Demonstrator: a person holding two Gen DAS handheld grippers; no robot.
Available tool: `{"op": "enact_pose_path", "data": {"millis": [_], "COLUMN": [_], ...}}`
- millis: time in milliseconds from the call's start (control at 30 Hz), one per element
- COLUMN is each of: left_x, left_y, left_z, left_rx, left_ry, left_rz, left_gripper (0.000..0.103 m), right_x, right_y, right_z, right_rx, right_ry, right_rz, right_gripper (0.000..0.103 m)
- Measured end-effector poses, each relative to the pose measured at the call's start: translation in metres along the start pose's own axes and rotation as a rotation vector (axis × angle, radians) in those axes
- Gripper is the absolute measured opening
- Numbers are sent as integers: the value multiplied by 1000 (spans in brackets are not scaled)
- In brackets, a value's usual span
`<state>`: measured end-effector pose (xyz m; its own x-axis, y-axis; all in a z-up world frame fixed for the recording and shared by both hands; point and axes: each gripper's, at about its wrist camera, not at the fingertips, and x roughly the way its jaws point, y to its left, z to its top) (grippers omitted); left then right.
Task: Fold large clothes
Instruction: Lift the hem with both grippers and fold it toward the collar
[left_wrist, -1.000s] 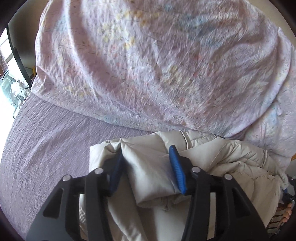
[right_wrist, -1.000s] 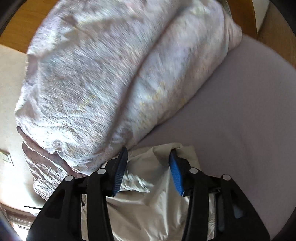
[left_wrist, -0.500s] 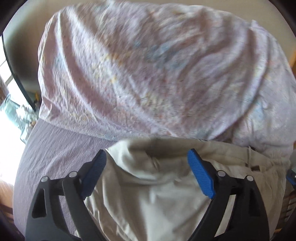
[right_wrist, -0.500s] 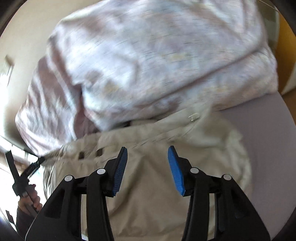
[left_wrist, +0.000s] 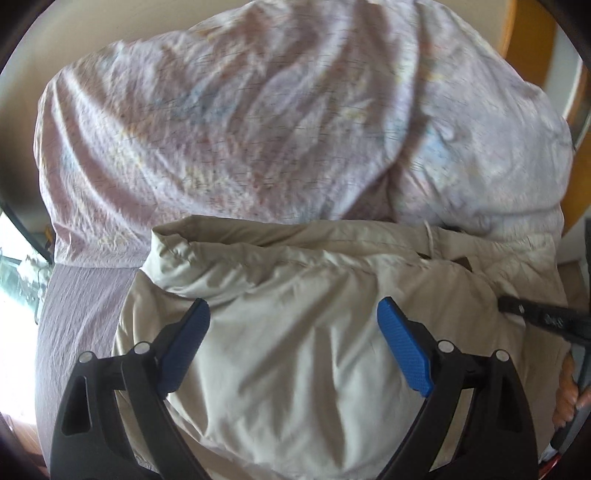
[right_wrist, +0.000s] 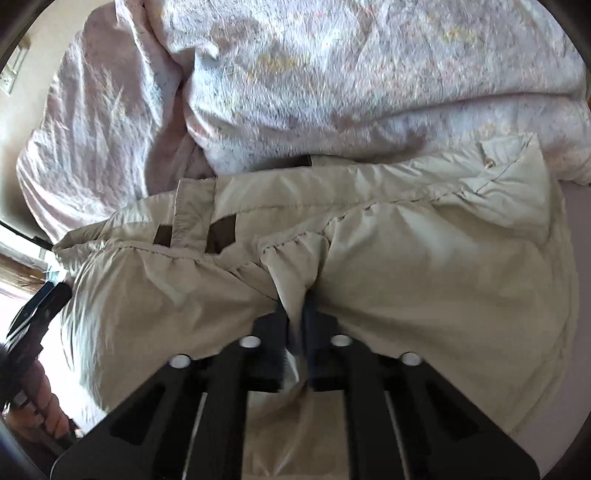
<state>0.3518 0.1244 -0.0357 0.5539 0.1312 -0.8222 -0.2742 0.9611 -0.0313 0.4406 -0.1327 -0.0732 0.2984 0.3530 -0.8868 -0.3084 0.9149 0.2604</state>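
A beige padded jacket (left_wrist: 314, 332) lies on a bed with a lilac sheet (left_wrist: 81, 314). Its far edge touches a big crumpled duvet (left_wrist: 258, 129) with a pale floral print, which is piled just behind it and blocks all the far side of the bed.

The left gripper (left_wrist: 293, 325) hangs over the jacket with its jaws wide apart and opening a little more. The blue pads (left_wrist: 404, 354) press on nothing; only the jacket's smooth fabric shows between them.

The right gripper (right_wrist: 293, 317) has its jaws together, clamped on a raised fold of the jacket, near a gathered seam. Beyond it a beige strap (right_wrist: 194, 214) crosses two brown patches.

In the left wrist view, the right hand (left_wrist: 567, 395) and its black tool appear at the right edge. In the right wrist view, the left hand (right_wrist: 37, 398) appears at the left edge.
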Motion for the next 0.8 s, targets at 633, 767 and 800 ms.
{"op": "enact_pose_path", "data": {"millis": [633,767,800], "left_x": [31,55,61], "left_y": [16,27,29], "left_z": [-14,-13,-13], "left_rx": [-30,-82,-92], "left_ry": [23,50,55], "left_rz": [43,84,98], "left_gripper": [97,100,101], "right_x": [51,56,55], "right_y": [10,6,5], "right_z": [38,39,38], "right_rx": [48,39,32], "right_ry": [-45,-50,-54], "right_rz": [-171,-143,-124], "right_gripper": [3,13,20]}}
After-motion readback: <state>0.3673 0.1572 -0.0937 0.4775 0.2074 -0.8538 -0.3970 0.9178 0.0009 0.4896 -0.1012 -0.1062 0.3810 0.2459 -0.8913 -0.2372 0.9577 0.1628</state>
